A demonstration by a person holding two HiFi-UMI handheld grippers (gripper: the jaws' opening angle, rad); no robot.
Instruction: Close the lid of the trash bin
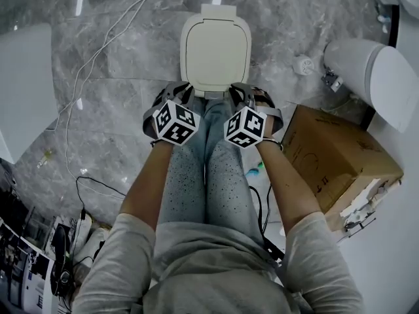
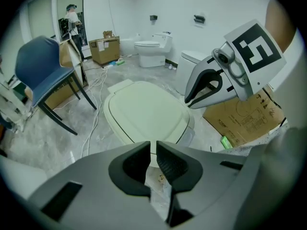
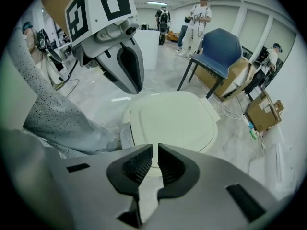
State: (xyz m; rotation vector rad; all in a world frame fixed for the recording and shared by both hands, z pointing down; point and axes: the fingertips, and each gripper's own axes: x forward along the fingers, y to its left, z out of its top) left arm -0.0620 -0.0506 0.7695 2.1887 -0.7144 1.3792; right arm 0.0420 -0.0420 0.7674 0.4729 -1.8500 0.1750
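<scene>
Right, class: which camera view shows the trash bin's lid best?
Head view: the lid shows from straight above, nearly its whole outline, lying shut. In the left gripper view the left gripper covers the lid's near edge; in the right gripper view the right gripper does likewise.

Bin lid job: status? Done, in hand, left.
Done: the trash bin lid lies flat and closed, with no gap showing in any view. In hand: nothing. The left claw and right claw hover by the lid's near edge, jaws a slit apart and empty. Left: probably just pulling both claws clear.
</scene>
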